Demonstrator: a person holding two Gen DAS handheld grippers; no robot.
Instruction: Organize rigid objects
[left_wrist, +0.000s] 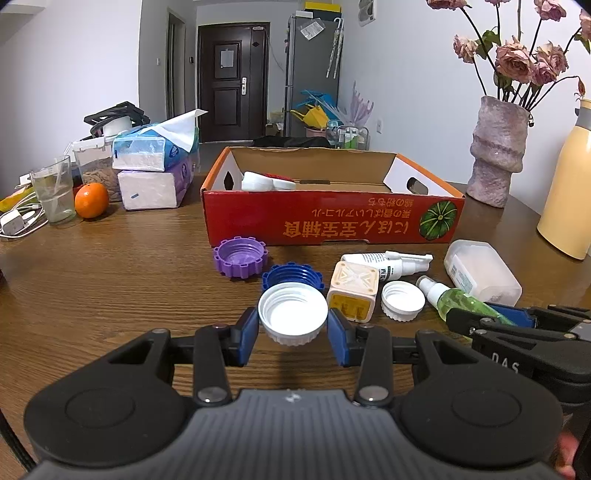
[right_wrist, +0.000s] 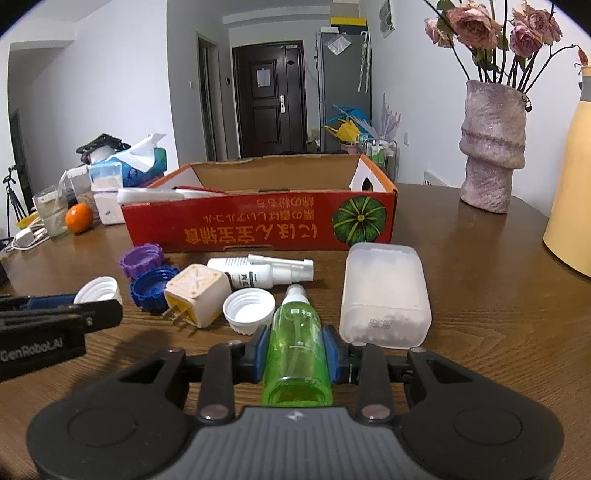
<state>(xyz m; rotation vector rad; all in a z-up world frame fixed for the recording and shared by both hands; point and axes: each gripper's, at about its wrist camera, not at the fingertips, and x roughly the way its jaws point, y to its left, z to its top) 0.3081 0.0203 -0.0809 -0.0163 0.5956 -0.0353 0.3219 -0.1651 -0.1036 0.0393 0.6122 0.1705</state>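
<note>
Right tool clamps green spray bottle, hiding its sides.

"GenRobot.AI" on left gripper, "DAS" on right gripper

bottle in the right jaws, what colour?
Translucent green spray bottle with a clear-white nozzle; best in the right wrist view.
</note>
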